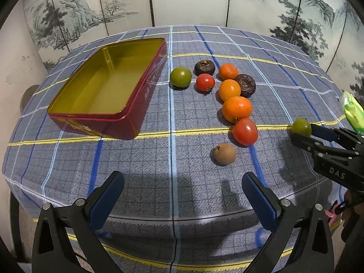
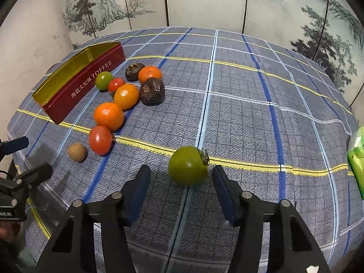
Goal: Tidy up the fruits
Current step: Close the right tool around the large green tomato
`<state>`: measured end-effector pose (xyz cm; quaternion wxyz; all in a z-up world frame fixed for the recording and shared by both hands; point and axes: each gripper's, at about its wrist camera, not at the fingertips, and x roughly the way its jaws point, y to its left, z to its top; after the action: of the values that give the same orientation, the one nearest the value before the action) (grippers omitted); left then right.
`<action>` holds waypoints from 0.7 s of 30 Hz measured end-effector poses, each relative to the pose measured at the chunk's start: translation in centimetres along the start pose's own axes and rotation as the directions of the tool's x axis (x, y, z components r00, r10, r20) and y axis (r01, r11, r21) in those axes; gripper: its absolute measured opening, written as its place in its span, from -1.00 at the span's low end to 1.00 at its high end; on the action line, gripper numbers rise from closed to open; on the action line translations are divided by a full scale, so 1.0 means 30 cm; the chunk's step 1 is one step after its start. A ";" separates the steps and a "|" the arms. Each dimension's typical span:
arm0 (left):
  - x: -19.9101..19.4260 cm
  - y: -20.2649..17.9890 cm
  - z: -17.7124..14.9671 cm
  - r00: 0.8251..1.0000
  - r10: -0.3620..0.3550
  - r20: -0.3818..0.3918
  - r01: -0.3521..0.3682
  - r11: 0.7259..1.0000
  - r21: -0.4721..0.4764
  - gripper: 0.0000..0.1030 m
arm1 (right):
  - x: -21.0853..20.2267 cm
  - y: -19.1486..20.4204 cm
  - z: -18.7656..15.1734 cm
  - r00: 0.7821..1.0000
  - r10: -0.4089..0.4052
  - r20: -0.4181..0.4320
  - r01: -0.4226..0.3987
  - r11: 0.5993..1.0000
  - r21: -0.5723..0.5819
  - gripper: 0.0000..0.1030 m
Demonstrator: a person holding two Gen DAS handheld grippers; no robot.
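- Right gripper (image 2: 182, 186) jaws spread, empty; green tomato (image 2: 188, 165) sits on the cloth just ahead of the tips.
- Push forward until pads bracket it, centre, squeeze lightly.
- Left gripper (image 1: 183, 195) wide apart, idle.
- Tin (image 1: 109, 84) empty, far left, past the fruit cluster.

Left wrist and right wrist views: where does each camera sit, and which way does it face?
Left wrist: on the open left gripper, facing across the table at the empty tin and fruit cluster; the right gripper enters at right.
Right wrist: on the open right gripper, looking at a green tomato between its fingers; the left gripper shows at left.
Shared: tin, fruits, that tomato, green packet.
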<state>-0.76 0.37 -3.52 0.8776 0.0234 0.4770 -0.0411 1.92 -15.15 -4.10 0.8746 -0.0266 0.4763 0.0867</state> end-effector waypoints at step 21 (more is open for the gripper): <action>0.037 -0.023 0.022 0.999 -0.028 -0.024 0.029 0.999 0.015 0.89 | 0.054 -0.018 0.020 1.000 0.024 -0.017 -0.024 1.000 -0.002 -0.35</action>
<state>0.32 -0.42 -4.11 0.8709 0.0237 0.4875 -0.0570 3.39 -15.41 -5.16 0.8695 -0.0225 0.4838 0.0974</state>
